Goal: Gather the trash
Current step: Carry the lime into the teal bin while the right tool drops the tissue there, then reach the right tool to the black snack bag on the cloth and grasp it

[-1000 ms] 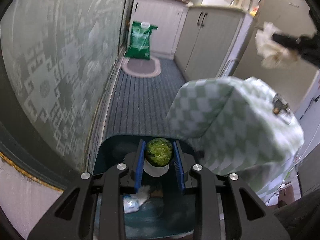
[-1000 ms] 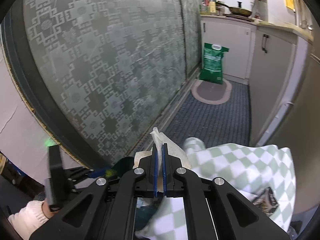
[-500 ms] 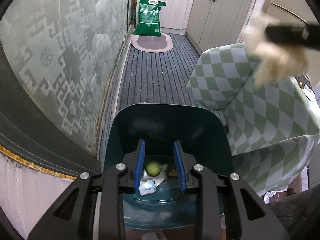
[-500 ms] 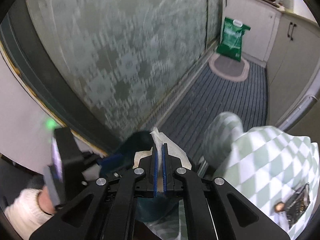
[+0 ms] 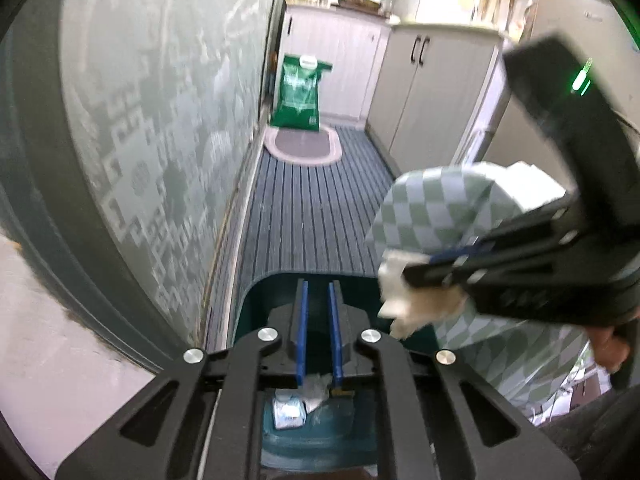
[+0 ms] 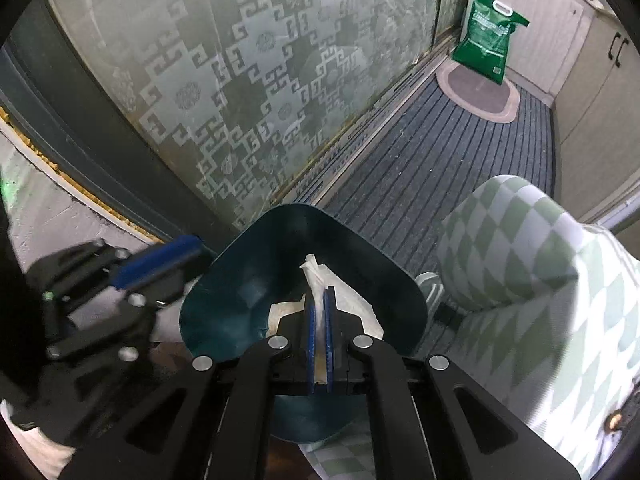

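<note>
A dark teal bin (image 5: 276, 280) stands on the floor below both grippers, with white wrappers (image 5: 288, 408) on its bottom. My left gripper (image 5: 319, 286) hangs over the bin with its jaws closing and nothing between them. One of its blue pads (image 6: 160, 260) shows blurred at the left of the right wrist view, beside the bin's rim (image 6: 280, 210). My right gripper (image 6: 319, 292) is shut on a crumpled white tissue (image 6: 320, 276) above the bin's mouth. In the left wrist view, that gripper (image 5: 408, 276) and its tissue (image 5: 400, 304) come in from the right.
A piece of furniture under a green-and-white checked cloth (image 6: 540, 260) stands right of the bin. A patterned glass door (image 6: 240, 80) runs along the left. Striped floor matting (image 5: 312, 208) leads to an oval mat (image 5: 302, 148), a green sack (image 5: 300, 92) and cabinets (image 5: 432, 100).
The left gripper let a green-topped item fall into the bin, and its jaws have narrowed. The right gripper has come down over the bin with the tissue and tilted downward.
</note>
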